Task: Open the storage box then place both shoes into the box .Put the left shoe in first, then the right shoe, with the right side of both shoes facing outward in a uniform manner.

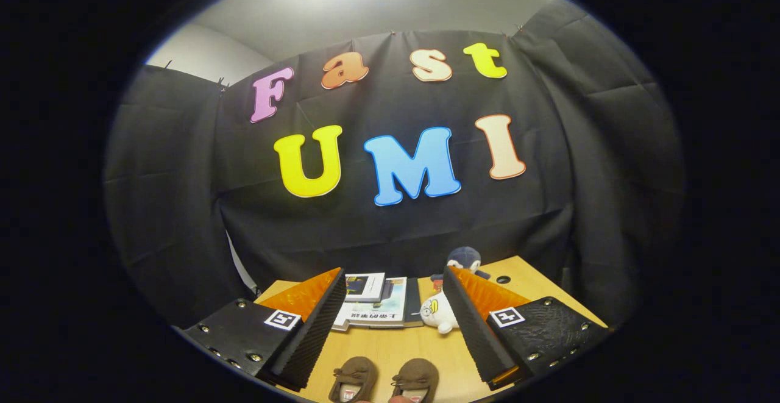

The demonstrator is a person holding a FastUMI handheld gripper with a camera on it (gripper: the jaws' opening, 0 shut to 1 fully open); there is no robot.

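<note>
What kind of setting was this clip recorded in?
Most likely a staged recording booth, not a lived-in home: black cloth walls hang around a wooden table holding a pair of brown shoes, books and plush toys. The gripper is open above the shoes.

Black cloth wall (390, 232) — perhaps wooden table (390, 348)

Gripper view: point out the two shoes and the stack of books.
Left-hand shoe (355, 377), gripper view, on its upper.
Right-hand shoe (418, 377), gripper view, on its upper.
Books (381, 308), gripper view, on the top cover.
</note>
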